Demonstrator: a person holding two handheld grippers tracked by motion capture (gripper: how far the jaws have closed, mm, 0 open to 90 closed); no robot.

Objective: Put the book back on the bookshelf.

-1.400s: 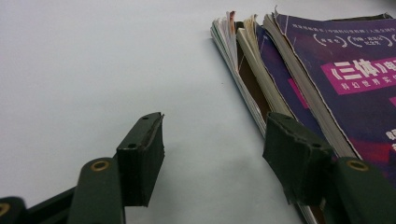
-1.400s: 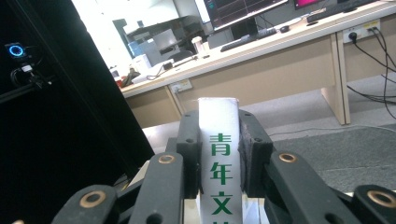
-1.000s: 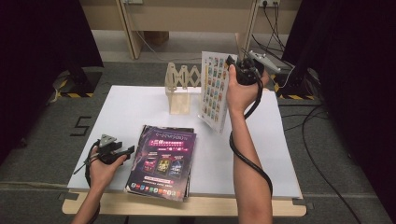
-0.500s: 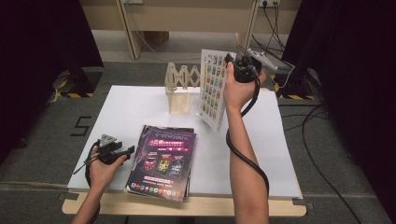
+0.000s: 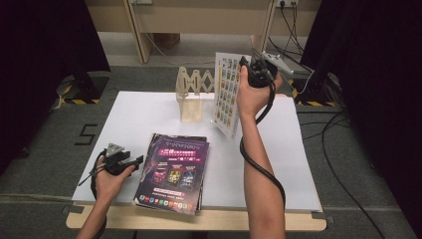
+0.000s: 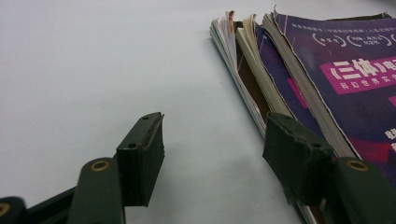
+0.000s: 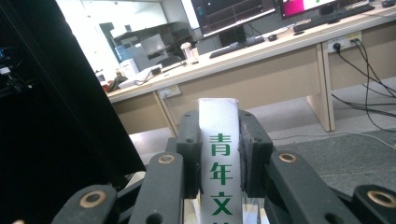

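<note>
My right gripper [image 5: 247,67] is raised above the table's back right, shut on a magazine [image 5: 228,94] that hangs upright with its colourful grid cover facing left. In the right gripper view the magazine's white spine [image 7: 218,154] with green characters sits clamped between the two pads. My left gripper [image 5: 135,160] rests on the table at the front left, open, its jaws pointing at a stack of purple-covered magazines [image 5: 175,170]. The left gripper view has the open gripper [image 6: 215,154] low over the white table, its right pad against the stack's [image 6: 299,79] edge.
A wooden accordion-style rack [image 5: 194,97] stands at the back middle of the white table [image 5: 278,164], just left of the held magazine. Black curtains flank both sides. Desks, cables and monitors lie beyond the table.
The right hand with the magazine has shifted only slightly; the left gripper has kept still.
</note>
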